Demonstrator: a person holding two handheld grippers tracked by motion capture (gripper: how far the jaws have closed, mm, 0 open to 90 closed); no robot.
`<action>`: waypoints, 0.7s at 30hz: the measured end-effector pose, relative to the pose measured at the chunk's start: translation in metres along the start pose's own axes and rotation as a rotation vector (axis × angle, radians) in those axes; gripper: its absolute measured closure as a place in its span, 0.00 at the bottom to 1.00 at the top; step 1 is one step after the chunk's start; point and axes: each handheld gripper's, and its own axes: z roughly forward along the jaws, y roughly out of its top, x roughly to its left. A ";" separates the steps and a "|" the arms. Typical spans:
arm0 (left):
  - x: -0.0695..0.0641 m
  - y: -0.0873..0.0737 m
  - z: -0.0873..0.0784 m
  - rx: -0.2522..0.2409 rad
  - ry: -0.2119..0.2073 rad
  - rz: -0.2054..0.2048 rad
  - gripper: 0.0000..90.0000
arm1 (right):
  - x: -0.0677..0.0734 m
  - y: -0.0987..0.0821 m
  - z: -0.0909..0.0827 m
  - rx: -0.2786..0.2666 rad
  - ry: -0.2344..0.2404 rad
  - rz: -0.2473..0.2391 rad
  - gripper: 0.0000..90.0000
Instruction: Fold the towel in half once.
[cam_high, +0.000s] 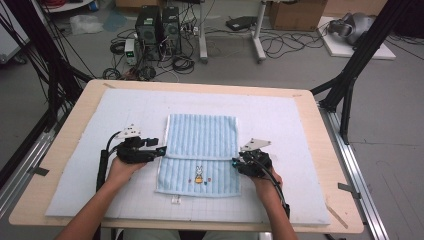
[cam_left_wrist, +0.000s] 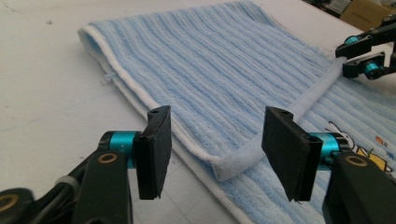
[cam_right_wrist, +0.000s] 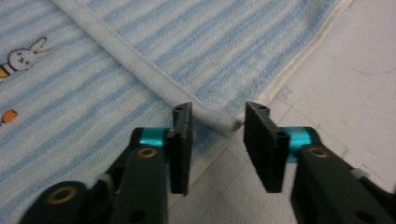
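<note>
Pale blue padded mat on light wooden table: bare and open on both sides of the light blue striped folded towel. Left gripper: jaws parted wide, towel's folded white hem corner between them. Right gripper: jaws parted, hem corner just ahead, possibly touching. Beyond the far table edge: black frame posts and floor cables.

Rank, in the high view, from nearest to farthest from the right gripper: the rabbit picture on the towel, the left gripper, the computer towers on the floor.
1. Rabbit picture, just to the left of the right gripper, on the towel's near part.
2. Left gripper, at the towel's opposite edge.
3. Computer towers, on the floor beyond the table.
</note>
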 end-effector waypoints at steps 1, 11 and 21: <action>-0.001 0.000 0.001 0.003 0.003 0.006 0.50 | 0.000 0.000 0.000 0.002 -0.001 -0.003 0.81; -0.007 -0.002 0.005 0.067 0.018 0.072 0.61 | 0.000 0.001 -0.008 -0.046 -0.017 -0.015 0.95; -0.020 -0.004 0.018 0.157 0.103 0.171 0.65 | -0.003 0.001 -0.011 -0.076 0.003 0.025 0.95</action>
